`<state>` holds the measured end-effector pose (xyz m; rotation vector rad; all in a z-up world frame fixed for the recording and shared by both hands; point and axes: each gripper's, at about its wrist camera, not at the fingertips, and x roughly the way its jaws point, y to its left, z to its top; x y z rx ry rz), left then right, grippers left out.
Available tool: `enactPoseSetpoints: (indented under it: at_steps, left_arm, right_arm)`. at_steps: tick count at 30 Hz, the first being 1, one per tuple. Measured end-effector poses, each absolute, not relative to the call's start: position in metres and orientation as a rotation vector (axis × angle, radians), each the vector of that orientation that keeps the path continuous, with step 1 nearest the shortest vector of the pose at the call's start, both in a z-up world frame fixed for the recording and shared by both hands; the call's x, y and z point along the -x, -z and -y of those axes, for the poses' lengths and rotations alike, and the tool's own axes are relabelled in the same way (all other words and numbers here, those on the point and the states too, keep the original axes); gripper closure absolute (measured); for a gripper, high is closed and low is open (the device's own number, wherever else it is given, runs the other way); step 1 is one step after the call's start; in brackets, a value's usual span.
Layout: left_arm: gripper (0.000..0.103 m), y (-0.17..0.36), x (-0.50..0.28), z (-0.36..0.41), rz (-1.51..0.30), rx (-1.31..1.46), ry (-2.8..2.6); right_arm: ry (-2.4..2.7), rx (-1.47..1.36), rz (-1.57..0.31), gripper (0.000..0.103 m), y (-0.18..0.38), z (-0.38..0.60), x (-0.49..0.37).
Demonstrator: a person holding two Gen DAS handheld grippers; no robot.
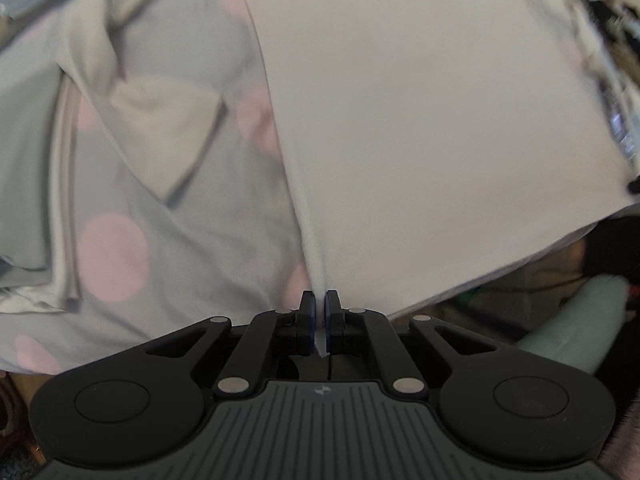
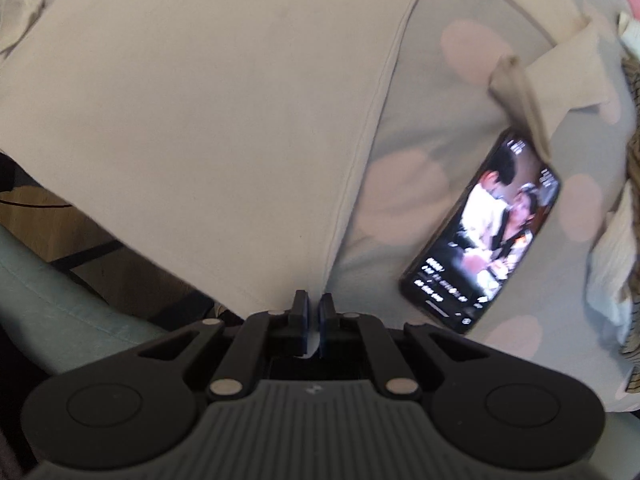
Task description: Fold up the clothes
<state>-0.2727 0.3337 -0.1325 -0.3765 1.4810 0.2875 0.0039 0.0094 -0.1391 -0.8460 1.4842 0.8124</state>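
Underneath it all lay the grey bedsheet [image 1: 168,216] with its pale pink dots, the surface that carried everything we handled. Across it we held up a beige garment [image 1: 420,120], its broad panel stretched taut and lifted off the sheet, one long hemmed edge running down to each tool. More beige fabric [image 1: 160,132], a loose folded part whose link to the held garment we could not make out, sat crumpled on the sheet toward its left side in the left wrist view. Beside the garment's hem in the right wrist view, a phone [image 2: 486,232] lay flat on the sheet with its screen lit, a strip of beige cloth [image 2: 524,108] touching its top end. Our left gripper [image 1: 319,312] had its fingers pressed together on the garment's edge, a sliver of cloth showing between the pads. Our right gripper [image 2: 314,312] pinched the hem the same way, at the near edge of the sheet.
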Motion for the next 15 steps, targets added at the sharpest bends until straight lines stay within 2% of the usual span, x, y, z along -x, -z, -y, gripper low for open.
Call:
enactPoseSetpoints:
  at_steps: [7,9,10,12,13,14,15]
  left_arm:
    - [0.099,0.17,0.261,-0.327,-1.557,0.322,-0.293]
    - [0.099,0.172,0.259,-0.329,-1.561,0.339,-0.297]
    - [0.095,0.169,0.26,-0.331,-1.559,0.359,-0.293]
    - [0.078,0.163,0.262,-0.335,-1.549,0.4,-0.286]
    - [0.063,0.155,0.264,-0.338,-1.527,0.42,-0.288]
    - [0.057,0.147,0.266,-0.341,-1.505,0.441,-0.289]
    - [0.057,0.139,0.268,-0.345,-1.484,0.46,-0.291]
  right_arm:
    - [-0.774,0.814,-1.548,0.096,0.175,-0.013,-0.011]
    - [-0.761,0.786,-1.561,0.092,0.179,-0.013,-0.013]
    - [-0.758,0.776,-1.565,0.092,0.179,-0.012,-0.014]
    - [-0.764,0.76,-1.561,0.087,0.176,-0.011,-0.014]
    - [-0.773,0.738,-1.555,0.081,0.171,-0.009,-0.015]
    - [-0.783,0.712,-1.544,0.066,0.164,-0.007,-0.016]
    - [-0.792,0.688,-1.531,0.06,0.157,-0.005,-0.018]
